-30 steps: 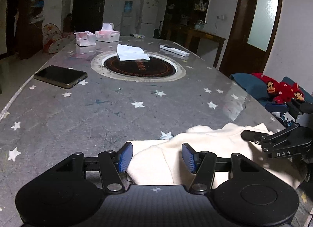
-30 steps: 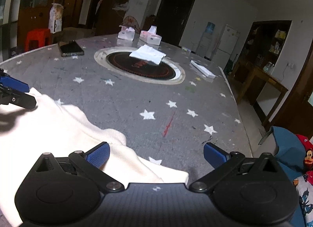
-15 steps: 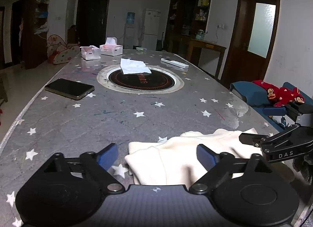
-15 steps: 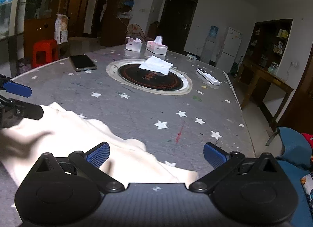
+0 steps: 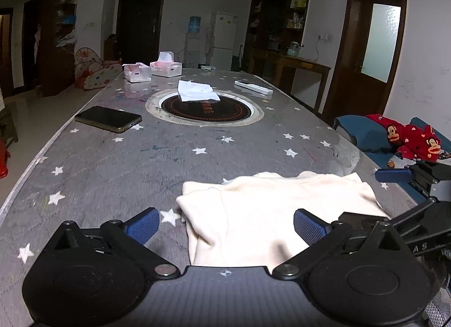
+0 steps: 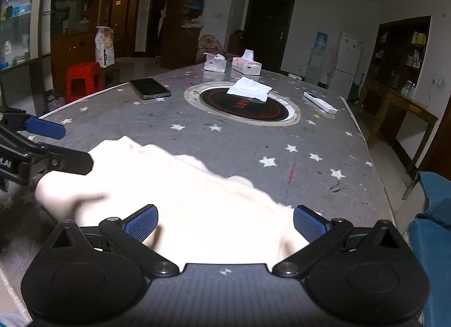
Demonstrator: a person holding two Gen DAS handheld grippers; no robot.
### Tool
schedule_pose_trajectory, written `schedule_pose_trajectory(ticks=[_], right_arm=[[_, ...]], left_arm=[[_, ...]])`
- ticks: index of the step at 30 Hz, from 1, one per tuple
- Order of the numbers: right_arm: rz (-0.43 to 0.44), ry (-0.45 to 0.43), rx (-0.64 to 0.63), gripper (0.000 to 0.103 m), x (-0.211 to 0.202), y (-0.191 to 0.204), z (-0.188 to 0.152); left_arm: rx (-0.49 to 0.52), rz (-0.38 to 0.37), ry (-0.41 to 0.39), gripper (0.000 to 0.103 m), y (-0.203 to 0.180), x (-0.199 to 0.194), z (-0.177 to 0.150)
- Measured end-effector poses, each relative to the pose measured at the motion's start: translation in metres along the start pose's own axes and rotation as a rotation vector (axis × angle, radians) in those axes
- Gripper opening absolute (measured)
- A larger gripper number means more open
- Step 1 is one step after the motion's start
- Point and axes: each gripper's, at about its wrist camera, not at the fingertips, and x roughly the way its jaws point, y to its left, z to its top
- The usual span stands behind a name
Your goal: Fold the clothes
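1. Cream knit fabric, a soft garment [image 5: 270, 214], lies in a compact doubled shape on the grey star-patterned table [image 5: 118, 169] at its near edge, seen from the left wrist. The left tool [image 5: 225, 224] hangs above it with its blue pads spread wide, gripping nothing. The right tool [image 5: 408, 186] shows at the frame's right, beside the cloth's far corner. A phone [image 5: 108, 118] and a loose tissue [image 5: 197, 91] lie well apart from the garment.

2. From the right wrist, the garment [image 6: 180, 200] is washed out by glare, so seams and layers are hard to make out. The right tool [image 6: 225, 224] is likewise spread wide and empty above it. The left tool [image 6: 42, 144] enters at the left edge.

3. Judged by its drape, the cloth is light, limp and thick; it would likely sag when lifted, so corners or a folded edge offer the surest hold. Its nearest edge is hidden behind both tool bodies.
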Motion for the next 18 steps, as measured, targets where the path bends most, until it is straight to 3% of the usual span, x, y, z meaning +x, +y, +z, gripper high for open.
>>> schedule_pose_trajectory(ticks=[18], right_arm=[[0.048,-0.063,0.011,0.103,-0.052,0.022,-0.022]], left_arm=[[-0.011,0.028,-0.006,0.103,-0.021,-0.033,-0.018]])
